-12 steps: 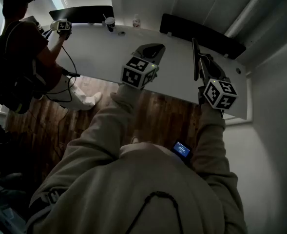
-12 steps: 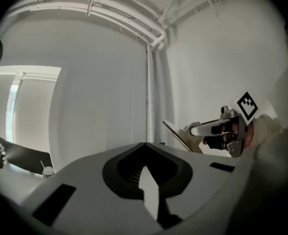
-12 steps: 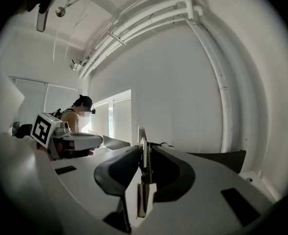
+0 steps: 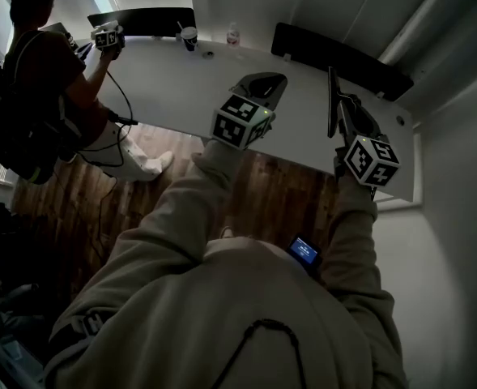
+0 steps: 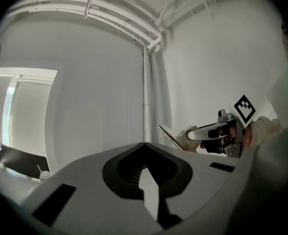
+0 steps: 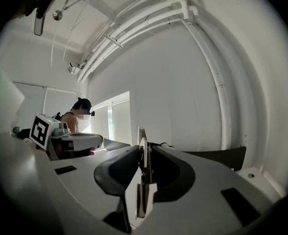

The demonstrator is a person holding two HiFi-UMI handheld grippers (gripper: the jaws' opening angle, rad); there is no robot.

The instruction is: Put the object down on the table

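Right gripper view settles what the head view leaves dim: the right gripper (image 6: 143, 155) has its jaws clamped on a panel (image 6: 140, 135), thin and flat. It is seen edge-on, so its face is hidden. In the head view the panel (image 4: 332, 100) stands on edge right of centre, over the white table (image 4: 165, 87) — whether its lower edge touches the top I cannot tell. The left gripper (image 5: 144, 148) has its jaws closed together, nothing between them. The head view alone shows the sleeves; a second person (image 4: 44, 79) sits upper left — partly cut off.
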